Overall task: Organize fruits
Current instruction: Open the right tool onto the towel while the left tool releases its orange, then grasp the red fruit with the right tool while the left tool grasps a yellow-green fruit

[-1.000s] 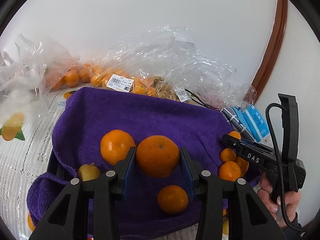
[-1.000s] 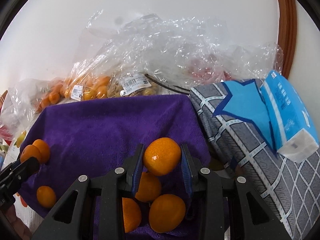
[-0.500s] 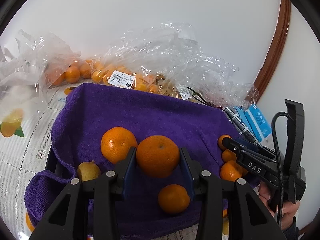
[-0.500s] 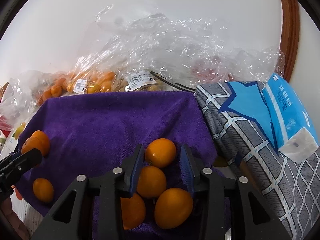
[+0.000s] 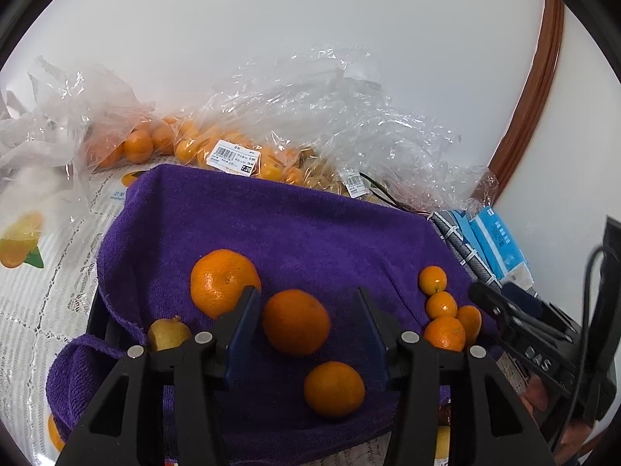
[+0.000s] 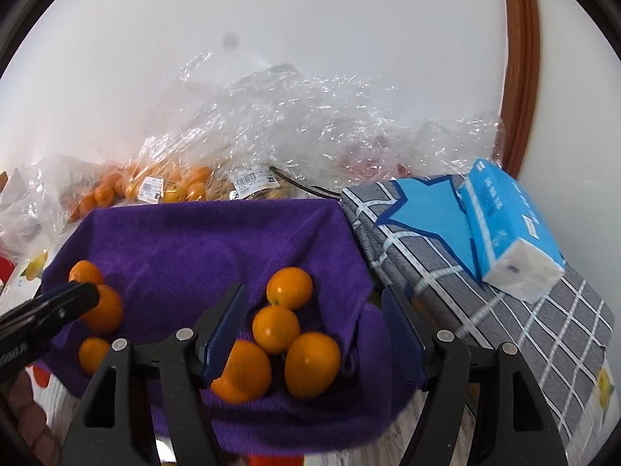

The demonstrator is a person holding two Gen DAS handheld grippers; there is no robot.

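A purple towel (image 5: 295,229) lines a dark basket. In the left wrist view my left gripper (image 5: 306,310) is open, its jaws on either side of an orange (image 5: 296,321) that lies on the towel. Another orange (image 5: 223,281) sits to the left, a smaller one (image 5: 333,388) below, a yellowish fruit (image 5: 169,334) at far left. In the right wrist view my right gripper (image 6: 314,310) is open over a pile of small oranges (image 6: 289,334) on the towel (image 6: 217,240). The newest one (image 6: 289,287) lies at the pile's far end.
Clear plastic bags of oranges (image 5: 233,155) lie behind the basket against the wall. A grey checked cloth with a blue star (image 6: 446,240) and a blue tissue pack (image 6: 508,225) are on the right. A fruit-print tablecloth (image 5: 35,272) covers the table.
Both grippers opened. The left let its orange go onto the towel; the right dropped its small orange onto the pile and drew back.
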